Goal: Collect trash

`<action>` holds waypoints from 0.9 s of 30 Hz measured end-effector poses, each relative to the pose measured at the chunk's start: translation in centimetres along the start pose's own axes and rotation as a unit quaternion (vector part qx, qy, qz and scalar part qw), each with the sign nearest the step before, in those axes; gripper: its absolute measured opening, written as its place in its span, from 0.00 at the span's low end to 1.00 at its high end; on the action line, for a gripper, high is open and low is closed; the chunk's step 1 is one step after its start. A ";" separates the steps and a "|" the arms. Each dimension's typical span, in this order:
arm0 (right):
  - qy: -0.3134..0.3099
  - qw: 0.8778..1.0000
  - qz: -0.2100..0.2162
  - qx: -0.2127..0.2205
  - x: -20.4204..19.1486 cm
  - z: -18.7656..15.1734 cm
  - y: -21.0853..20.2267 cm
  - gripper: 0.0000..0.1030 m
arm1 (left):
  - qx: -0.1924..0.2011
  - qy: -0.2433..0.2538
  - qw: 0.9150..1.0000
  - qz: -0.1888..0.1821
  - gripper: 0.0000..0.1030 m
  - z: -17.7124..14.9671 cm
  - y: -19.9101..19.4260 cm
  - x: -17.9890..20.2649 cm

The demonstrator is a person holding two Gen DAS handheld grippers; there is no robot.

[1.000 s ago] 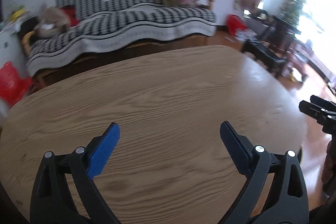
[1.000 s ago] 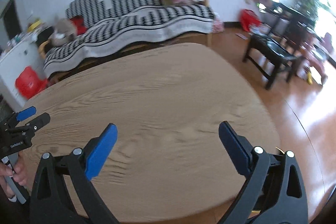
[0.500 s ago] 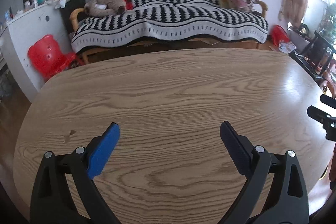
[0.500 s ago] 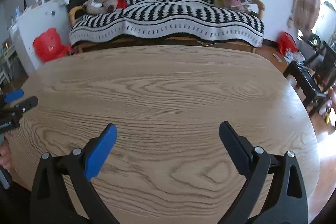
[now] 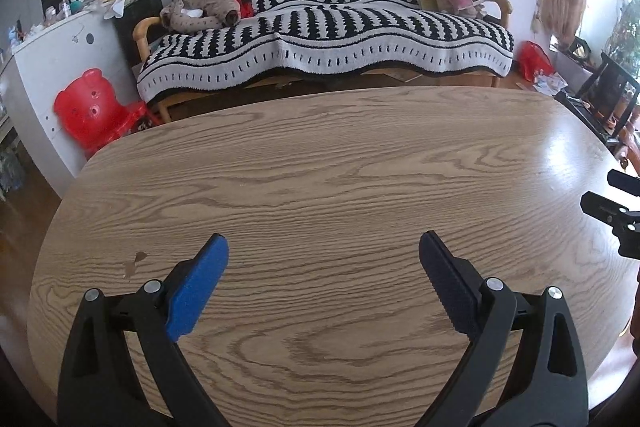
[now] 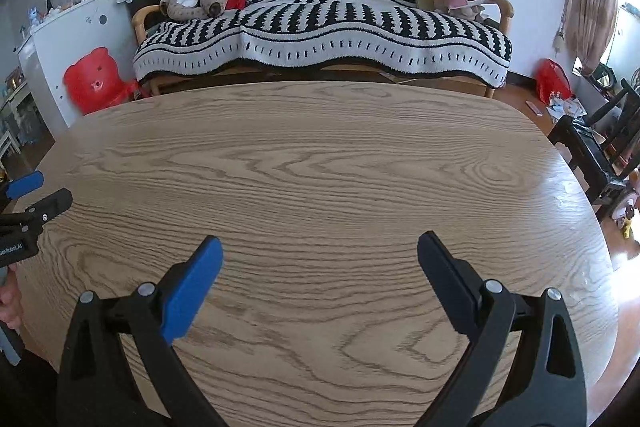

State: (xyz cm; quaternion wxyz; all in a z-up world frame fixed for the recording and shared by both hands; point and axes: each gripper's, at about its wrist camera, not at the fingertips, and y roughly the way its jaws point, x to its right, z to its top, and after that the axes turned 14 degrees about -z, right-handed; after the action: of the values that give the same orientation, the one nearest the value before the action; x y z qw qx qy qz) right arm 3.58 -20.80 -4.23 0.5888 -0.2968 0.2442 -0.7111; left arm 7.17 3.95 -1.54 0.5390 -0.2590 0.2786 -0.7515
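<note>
Two grippers are held above one wooden table [image 5: 320,167], side by side and pointed toward the sofa [image 5: 328,39] at 12 o'clock; such a level, forward pose is judged to suit surveying the surface rather than reaching for anything. The left gripper [image 5: 323,259] is seen released, its two fingers spread wide with nothing between them; the right gripper [image 6: 320,255] is likewise released and empty. In the left wrist view the right gripper's tips are glimpsed at 3 o'clock; in the right wrist view the left gripper appears at 9 o'clock, a hand [image 6: 8,303] partly shown beneath it.

No trash is found on the tabletop in either view; only one small dark mark [image 5: 134,264] is noted at about 8 o'clock of the left view, and whether it is a stain or a chip cannot be told. Some scattered papers [image 6: 564,107] are seen on the floor at 3 o'clock, beside one red bag [image 6: 554,81]; whether these are the trash meant cannot be settled. A bare table is consistent both with trash already gathered and with trash lying elsewhere. One red bear-shaped chair [image 5: 90,111] is counted at 9 o'clock.
</note>
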 end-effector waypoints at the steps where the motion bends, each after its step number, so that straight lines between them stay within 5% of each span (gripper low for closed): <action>1: 0.001 1.000 -0.001 -0.001 0.2 0.0 0.0 0.92 | 0.000 0.001 1.000 0.000 0.91 0.0 0.0 0.1; 27: 0.006 1.000 -0.005 0.003 1.6 -0.4 -0.6 0.93 | -0.007 0.006 1.000 0.001 0.91 -0.7 0.3 1.4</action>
State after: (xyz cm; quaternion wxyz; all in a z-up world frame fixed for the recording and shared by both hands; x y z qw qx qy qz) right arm 2.63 -22.25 -3.89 0.5844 -0.2923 0.2439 -0.7166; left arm 6.47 2.68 -2.11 0.5364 -0.2575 0.2875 -0.7505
